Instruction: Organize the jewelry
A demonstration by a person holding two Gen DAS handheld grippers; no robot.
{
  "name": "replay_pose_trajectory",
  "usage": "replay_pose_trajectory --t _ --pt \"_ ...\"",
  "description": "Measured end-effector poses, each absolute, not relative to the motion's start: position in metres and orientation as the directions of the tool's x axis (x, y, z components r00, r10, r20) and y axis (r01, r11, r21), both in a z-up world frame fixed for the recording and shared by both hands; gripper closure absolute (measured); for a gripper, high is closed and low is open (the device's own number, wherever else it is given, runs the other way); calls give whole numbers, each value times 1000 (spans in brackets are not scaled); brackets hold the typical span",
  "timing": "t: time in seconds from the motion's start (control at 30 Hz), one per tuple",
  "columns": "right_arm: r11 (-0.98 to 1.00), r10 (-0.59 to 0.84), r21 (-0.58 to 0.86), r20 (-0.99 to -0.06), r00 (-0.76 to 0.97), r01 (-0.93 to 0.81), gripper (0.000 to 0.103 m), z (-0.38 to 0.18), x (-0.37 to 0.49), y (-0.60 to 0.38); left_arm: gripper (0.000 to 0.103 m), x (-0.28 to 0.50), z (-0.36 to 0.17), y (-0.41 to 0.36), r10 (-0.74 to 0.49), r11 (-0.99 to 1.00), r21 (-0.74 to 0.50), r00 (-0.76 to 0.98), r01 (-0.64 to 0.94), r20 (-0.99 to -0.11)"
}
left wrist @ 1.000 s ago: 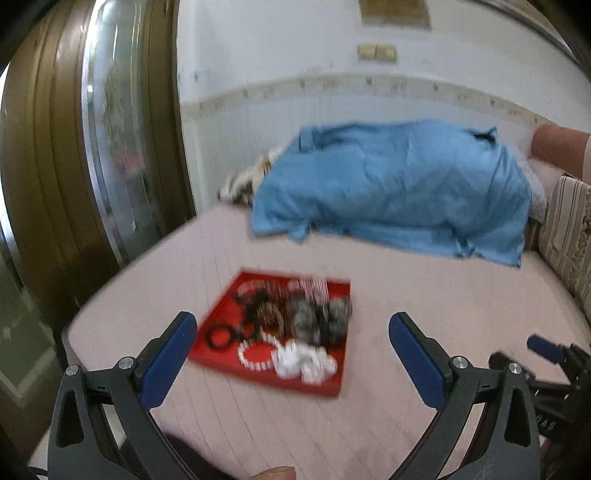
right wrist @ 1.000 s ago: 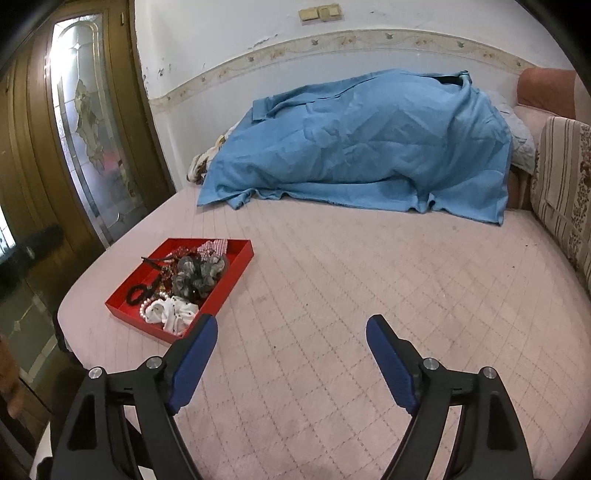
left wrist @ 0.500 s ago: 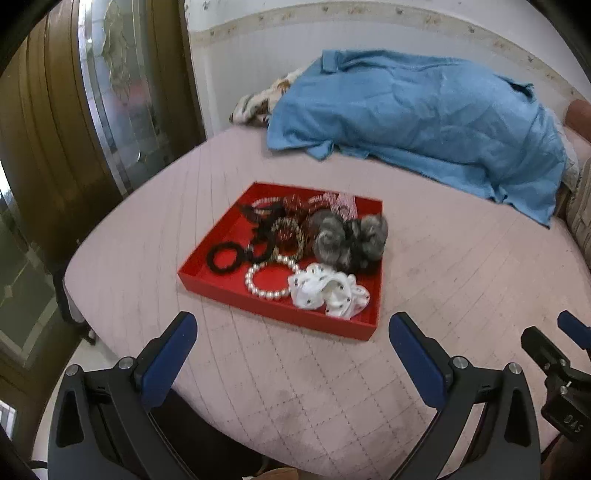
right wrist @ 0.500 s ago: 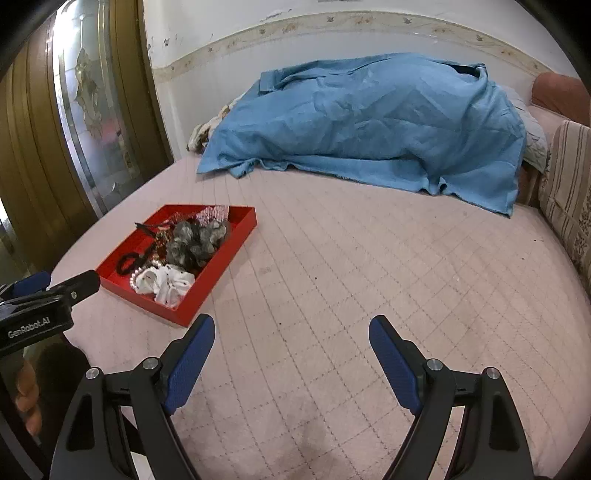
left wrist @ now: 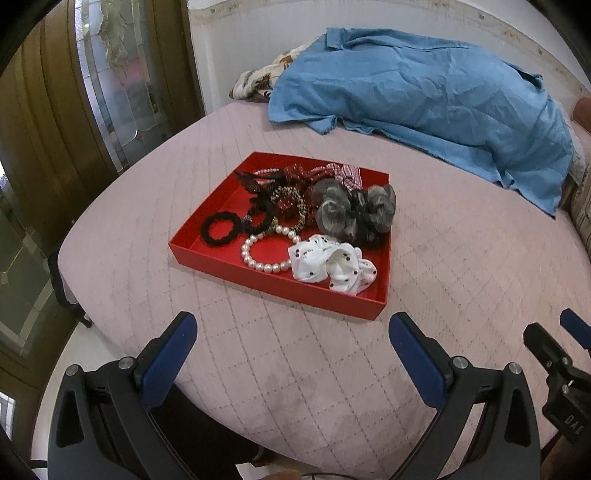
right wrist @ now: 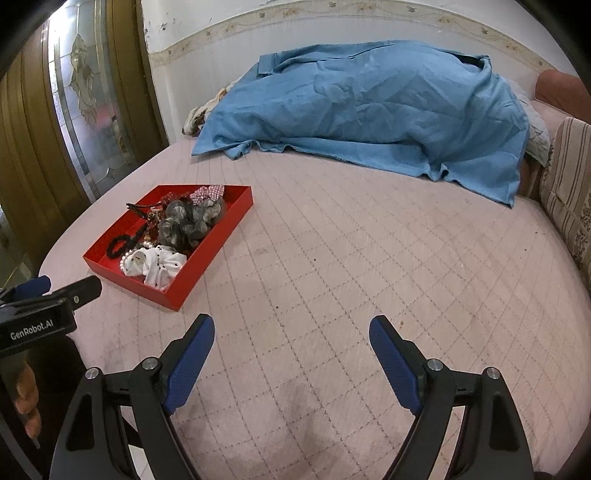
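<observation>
Both grippers have empty jaws set apart; the red tray (left wrist: pixel 280 282) sits at frame centre, straight ahead of the left gripper (left wrist: pixel 291 349), while the right gripper (right wrist: pixel 291 352) sees it upper left.

pink quilted bed (right wrist: pixel 332 258) | blue sheet (right wrist: pixel 369 110) | stained-glass door (right wrist: pixel 85 103) | white wall (right wrist: pixel 221 22)

Both claws: black frames, silver screws, blue textured pads (right wrist: pixel 188 365). Left claw (left wrist: pixel 291 350) housing reads "GenRobot.AI" in white. Right claw (right wrist: pixel 291 350) identical.
</observation>
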State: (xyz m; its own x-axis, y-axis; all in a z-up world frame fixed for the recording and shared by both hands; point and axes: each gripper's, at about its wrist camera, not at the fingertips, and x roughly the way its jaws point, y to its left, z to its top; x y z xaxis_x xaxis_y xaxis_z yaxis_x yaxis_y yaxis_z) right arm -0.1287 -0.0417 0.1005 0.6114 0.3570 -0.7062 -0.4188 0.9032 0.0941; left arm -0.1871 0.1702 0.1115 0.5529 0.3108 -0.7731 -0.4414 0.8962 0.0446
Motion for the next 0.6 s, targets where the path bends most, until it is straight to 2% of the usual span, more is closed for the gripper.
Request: replay_pose_trajectory --t 0.6 --pt "903 348 79 -712 610 -423 12 96 -128 -41 0 -187 103 162 281 912 43 546 -408 -789"
